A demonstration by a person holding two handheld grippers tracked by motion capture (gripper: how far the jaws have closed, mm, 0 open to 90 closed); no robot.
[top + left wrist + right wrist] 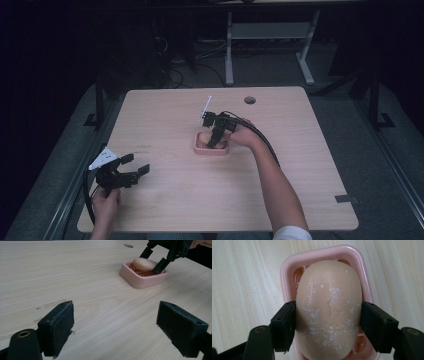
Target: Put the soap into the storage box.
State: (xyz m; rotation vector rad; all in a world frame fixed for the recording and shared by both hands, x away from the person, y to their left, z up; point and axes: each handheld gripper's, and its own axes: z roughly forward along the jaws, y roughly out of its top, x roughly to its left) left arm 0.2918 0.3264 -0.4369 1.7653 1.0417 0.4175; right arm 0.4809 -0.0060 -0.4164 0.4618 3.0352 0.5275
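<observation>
A pale peach bar of soap (328, 285) lies in a pink soap dish (319, 253) near the middle of the wooden table (200, 200). My right gripper (328, 308) reaches down into the dish, and its two black pads press against both long sides of the soap. The high view shows the same gripper (216, 135) over the dish (211, 149). From the left gripper view the soap (143, 263) rests in the dish (140, 281) with the right gripper (151, 262) straddling it. My left gripper (135, 164) stands open near the table's front left, nothing between its pads (61, 325).
A round cable hole (250, 100) sits near the table's far edge. A white desk frame (270, 30) and cables stand on the dark floor behind. Bare tabletop (75, 270) stretches between the left gripper and the dish.
</observation>
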